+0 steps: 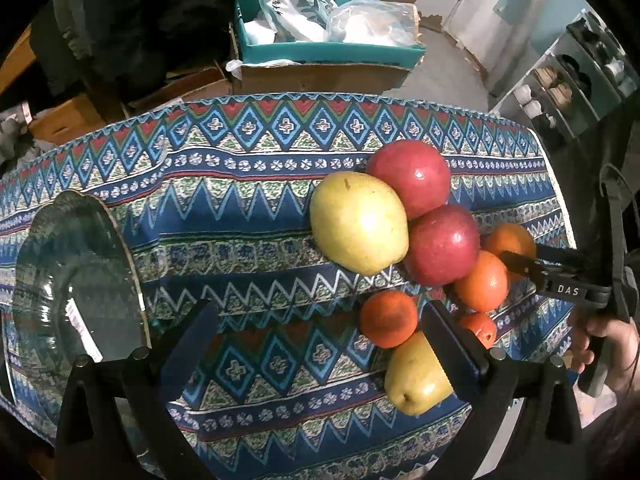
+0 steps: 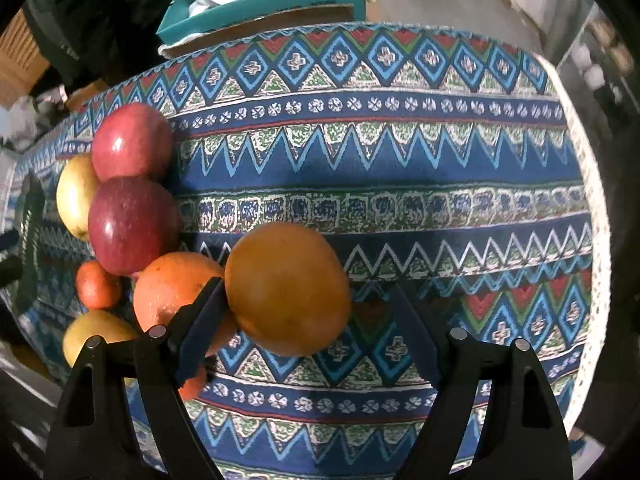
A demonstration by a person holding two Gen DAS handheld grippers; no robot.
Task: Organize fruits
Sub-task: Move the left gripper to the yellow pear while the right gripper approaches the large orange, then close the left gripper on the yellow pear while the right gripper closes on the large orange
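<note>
1. Left wrist view. Your left gripper [image 1: 316,336] hangs above the near edge of the table [image 1: 256,208], fingers spread wide with nothing between them. Its right finger [image 1: 448,344] stands just beside the near pear [image 1: 416,376] and a small orange [image 1: 388,319]; I cannot tell whether it touches either.
2. Same view. The fruits sit in one tight cluster toward the table's right edge: far pear [image 1: 358,222], two red apples [image 1: 408,178] [image 1: 442,244] and several oranges, touching one another. Judgement: a mixed pile, so sorting is hardly begun.
3. Same view. The glass plate [image 1: 76,276] lies at the left edge with no fruit on it. It is probably the destination, which would explain why your left tool waits open between plate and pile.
4. Same view. Your right gripper [image 1: 528,256] reaches in from the right edge around the outermost orange of the cluster.
5. Right wrist view. The right gripper [image 2: 306,300] is open wide. The big orange [image 2: 288,288] sits between its fingers; the left finger [image 2: 204,312] lies against or just beside it, wedged between it and a neighbouring orange [image 2: 176,292], while the right finger stands clear. No grip yet.
6. Judgement: this orange is the easiest pick, since bare cloth lies on its right side. Risk: closing may nudge the neighbouring orange.
</note>
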